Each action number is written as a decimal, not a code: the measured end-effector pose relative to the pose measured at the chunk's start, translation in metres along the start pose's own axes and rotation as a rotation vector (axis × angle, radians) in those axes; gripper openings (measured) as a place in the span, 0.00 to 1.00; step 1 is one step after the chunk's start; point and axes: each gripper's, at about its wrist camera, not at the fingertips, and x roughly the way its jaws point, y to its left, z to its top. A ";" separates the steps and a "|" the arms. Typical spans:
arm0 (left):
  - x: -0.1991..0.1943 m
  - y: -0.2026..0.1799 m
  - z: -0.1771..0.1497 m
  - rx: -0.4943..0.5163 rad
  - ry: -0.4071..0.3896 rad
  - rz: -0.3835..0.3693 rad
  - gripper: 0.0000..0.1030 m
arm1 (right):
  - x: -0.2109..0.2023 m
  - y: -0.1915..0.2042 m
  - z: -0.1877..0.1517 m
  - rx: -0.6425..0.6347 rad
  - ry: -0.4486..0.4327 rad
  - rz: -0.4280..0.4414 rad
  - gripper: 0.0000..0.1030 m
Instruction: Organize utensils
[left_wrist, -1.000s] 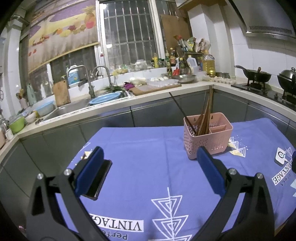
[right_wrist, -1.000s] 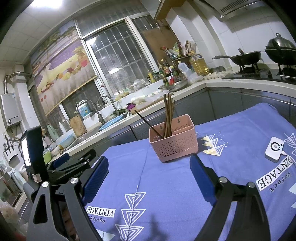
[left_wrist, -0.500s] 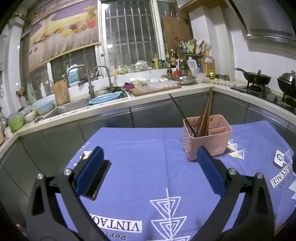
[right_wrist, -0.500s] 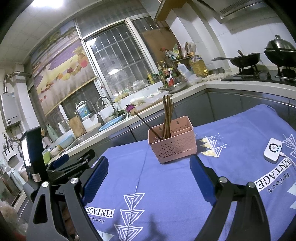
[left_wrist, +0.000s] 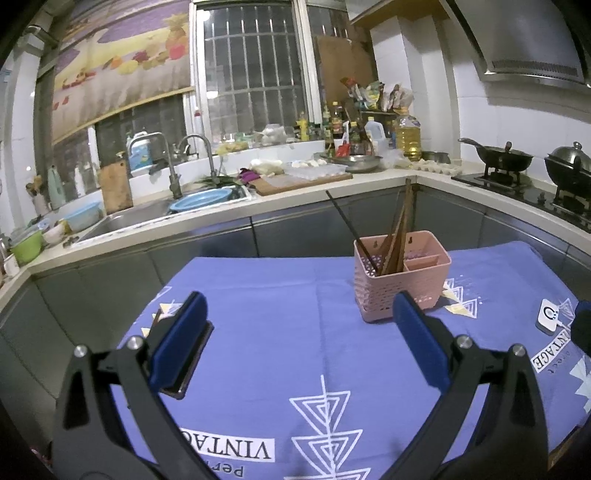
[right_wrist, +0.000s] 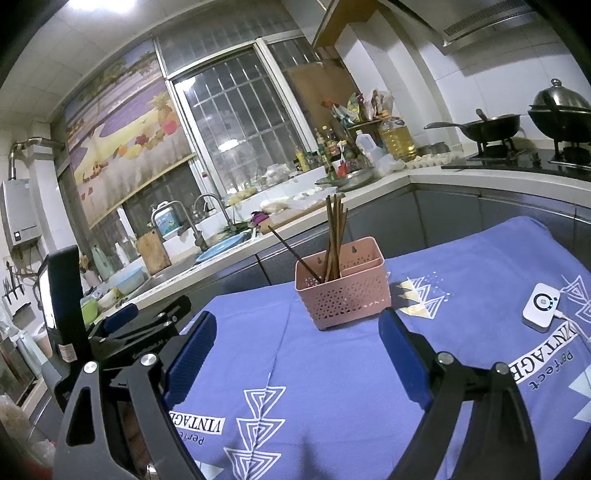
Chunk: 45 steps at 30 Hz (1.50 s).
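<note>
Both grippers, left gripper (left_wrist: 299, 332) and right gripper (right_wrist: 295, 350), hang spread and empty; your chopsticks (right_wrist: 334, 240) already stand in the far pink caddy (right_wrist: 343, 291), nothing loose remains visible.

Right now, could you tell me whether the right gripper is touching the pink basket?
Apart. In the right wrist view the right gripper hangs open, with a strip of blue tablecloth showing between its jaws and the pink basket.

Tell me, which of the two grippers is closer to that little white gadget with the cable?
Right, as far as I can judge. The right gripper has the white gadget just off its right finger; the left gripper sits further left, beyond the pink basket.
</note>
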 end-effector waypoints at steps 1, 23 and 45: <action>0.000 -0.001 0.000 0.000 -0.001 -0.002 0.94 | 0.000 0.000 0.000 0.000 0.000 0.000 0.85; -0.005 -0.022 0.001 -0.006 -0.001 -0.027 0.94 | -0.001 0.000 0.000 -0.004 -0.008 -0.004 0.81; 0.002 -0.018 -0.009 -0.019 0.033 -0.053 0.94 | -0.003 -0.009 0.007 0.002 -0.009 -0.011 0.80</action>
